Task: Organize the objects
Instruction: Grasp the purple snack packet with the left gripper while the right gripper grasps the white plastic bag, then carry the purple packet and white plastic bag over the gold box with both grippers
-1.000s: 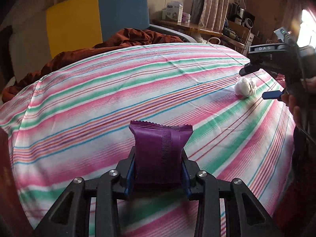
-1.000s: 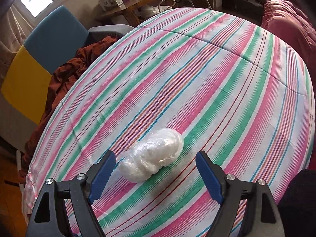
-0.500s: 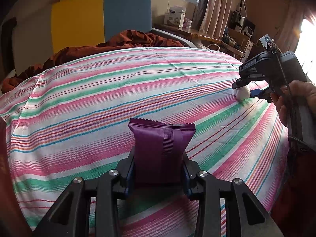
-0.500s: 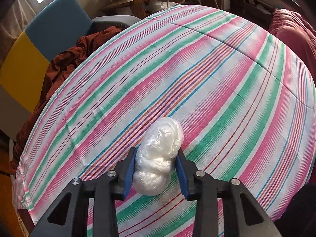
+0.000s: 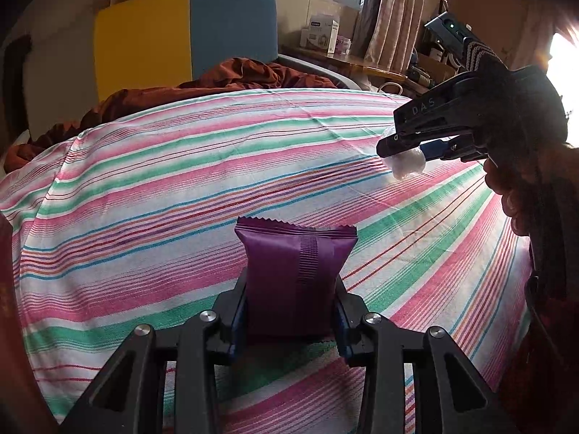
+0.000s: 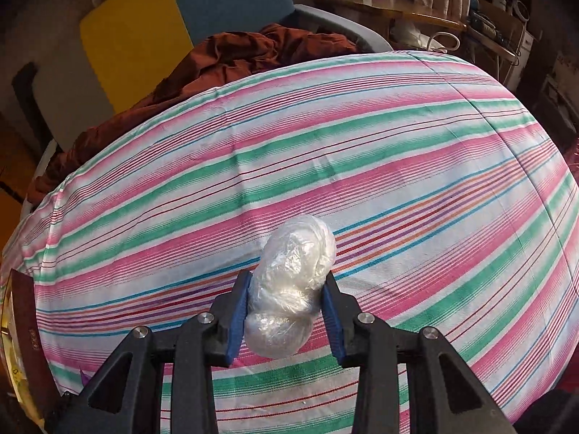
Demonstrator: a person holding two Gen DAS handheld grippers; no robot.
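Observation:
A purple snack packet (image 5: pixel 295 278) stands upright between the blue pads of my left gripper (image 5: pixel 289 311), which is shut on it above the striped cloth (image 5: pixel 181 188). A white plastic-wrapped bundle (image 6: pixel 291 289) is pinched between the pads of my right gripper (image 6: pixel 286 311), shut on it. In the left wrist view the right gripper (image 5: pixel 416 152) hangs at the right with the white bundle (image 5: pixel 407 164) at its tip, lifted over the cloth, and a hand (image 5: pixel 506 195) grips its handle.
The striped cloth (image 6: pixel 325 166) covers a rounded surface. Behind it lie a rumpled brown cloth (image 5: pixel 231 79) and a yellow and blue chair back (image 5: pixel 181 32). A wooden shelf with boxes (image 5: pixel 322 34) and curtains stand at the back right.
My right gripper closed on the white bundle, lifted it off the cloth, rolled and moved sideways. The left gripper kept hold of the purple packet without moving.

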